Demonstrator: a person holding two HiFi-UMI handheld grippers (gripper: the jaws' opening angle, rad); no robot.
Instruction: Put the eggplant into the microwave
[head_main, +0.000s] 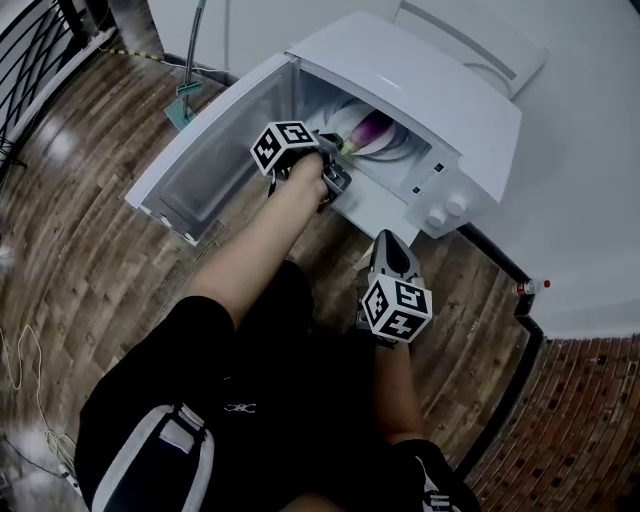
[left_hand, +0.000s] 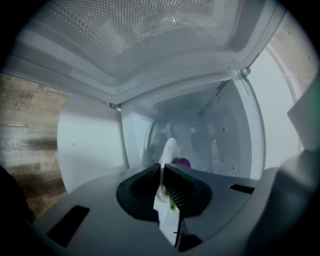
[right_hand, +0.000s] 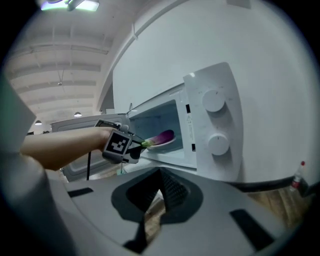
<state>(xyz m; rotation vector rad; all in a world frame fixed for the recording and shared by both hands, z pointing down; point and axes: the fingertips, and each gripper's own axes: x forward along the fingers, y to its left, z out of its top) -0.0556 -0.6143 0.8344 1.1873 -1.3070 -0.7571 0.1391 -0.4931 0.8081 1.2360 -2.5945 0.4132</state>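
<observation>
A white microwave oven (head_main: 440, 100) stands with its door (head_main: 200, 170) swung fully out to the left, which leaves the cavity clear for a straight reach. The left gripper (head_main: 338, 172) stretches into the opening with its jaws clamped narrow on the near rim of a shallow white plate (head_main: 392, 148). In the left gripper view the plate shows edge-on, pinched between the dark pads. Gripping the rim lets the plate act as a tray, so the food itself is never squeezed.

The glossy purple eggplant (head_main: 372, 128) lies across the plate with its green stem end towards the gripper. It is already inside the cavity, past the door frame. No view settles whether the plate rests on the cavity floor or hangs just above it.

The right gripper (head_main: 390, 240) is held back, well apart from the opening and lower than the left. It points towards the front panel with its two round white knobs (right_hand: 214, 100). Its jaws are drawn together with nothing between them, and only a sliver of wooden floor (head_main: 100, 250) shows at their base. It seems parked there to stay out of the left arm's way, and it is probably the free tool for the door.

The placing looks nearly done. What remains is likely to set the plate down, let go of the rim and draw the left gripper out. A tilt at release could roll the eggplant off.
</observation>
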